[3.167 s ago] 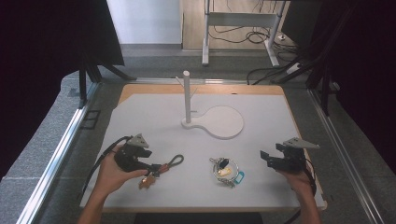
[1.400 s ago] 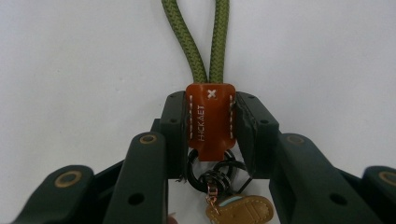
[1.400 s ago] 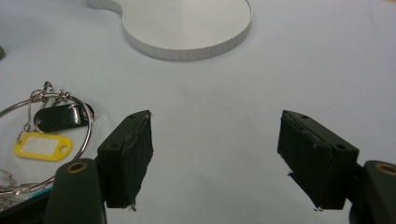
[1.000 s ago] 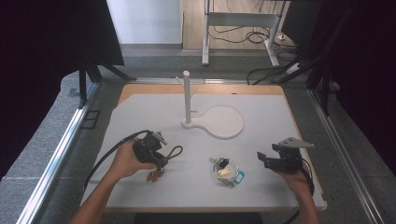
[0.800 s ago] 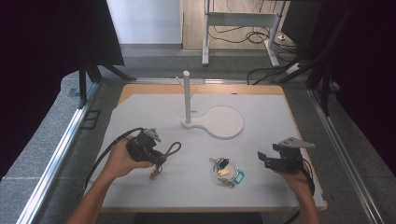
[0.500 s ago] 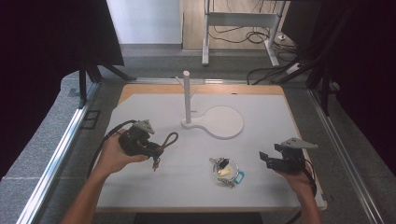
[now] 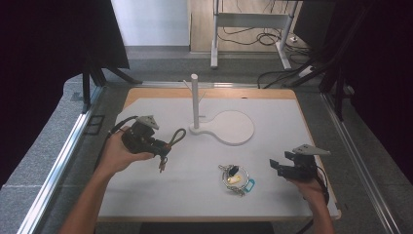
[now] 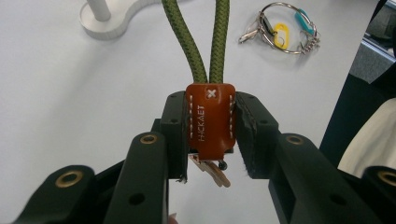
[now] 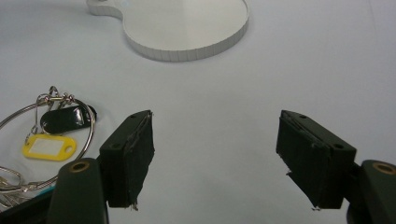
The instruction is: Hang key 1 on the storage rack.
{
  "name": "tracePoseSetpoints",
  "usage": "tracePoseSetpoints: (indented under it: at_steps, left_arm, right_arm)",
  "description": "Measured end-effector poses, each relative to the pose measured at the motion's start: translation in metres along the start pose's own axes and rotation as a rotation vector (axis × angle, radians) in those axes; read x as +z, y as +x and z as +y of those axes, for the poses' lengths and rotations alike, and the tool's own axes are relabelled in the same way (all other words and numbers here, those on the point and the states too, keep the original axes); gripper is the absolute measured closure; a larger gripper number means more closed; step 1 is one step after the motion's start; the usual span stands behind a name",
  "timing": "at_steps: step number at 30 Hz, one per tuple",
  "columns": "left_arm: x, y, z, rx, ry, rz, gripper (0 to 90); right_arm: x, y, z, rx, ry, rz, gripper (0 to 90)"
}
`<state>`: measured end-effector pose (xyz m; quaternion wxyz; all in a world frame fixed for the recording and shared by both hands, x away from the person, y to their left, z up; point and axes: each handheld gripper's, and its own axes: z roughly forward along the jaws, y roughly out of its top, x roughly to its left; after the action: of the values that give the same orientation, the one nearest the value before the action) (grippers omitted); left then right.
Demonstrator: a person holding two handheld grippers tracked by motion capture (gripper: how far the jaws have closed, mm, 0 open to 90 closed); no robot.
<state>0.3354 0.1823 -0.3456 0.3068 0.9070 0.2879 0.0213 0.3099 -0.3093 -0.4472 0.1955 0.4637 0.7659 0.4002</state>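
Observation:
My left gripper is shut on the brown leather tab of a key fob with a green rope loop. The fob hangs clear of the white mat, left of the white stand. That stand has an upright post on a round base. A metal key ring with yellow, black and blue tags lies on the mat at front centre. My right gripper stands open just right of that key ring, with nothing between its pads.
The white mat lies on a wooden table with metal rails at both sides. Dark curtains hang left and right. A desk frame with cables stands beyond the far edge.
My left gripper has lifted the rope key fob off the mat and carried it a little back and left. The right gripper has stayed in place.

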Motion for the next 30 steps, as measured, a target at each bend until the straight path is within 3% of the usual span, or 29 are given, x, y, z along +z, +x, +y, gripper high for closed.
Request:
tracePoseSetpoints:
  at_steps: [3, 11, 30]
  left_arm:
    - [-0.005, 0.003, 0.005, -0.009, -0.024, -0.028, 66.9]
    - [-0.011, 0.012, 0.016, -0.013, -0.032, -0.039, 67.0]
    - [-0.022, 0.029, 0.042, -0.020, -0.006, 0.011, 66.9]
  right_arm:
    - [-0.002, -0.001, 0.000, 0.009, -0.012, 0.016, 28.1]
    - [-0.005, -0.004, 0.000, 0.031, -0.031, 0.028, 28.6]
    - [-0.004, -0.006, -0.001, 0.029, -0.014, 0.019, 30.3]
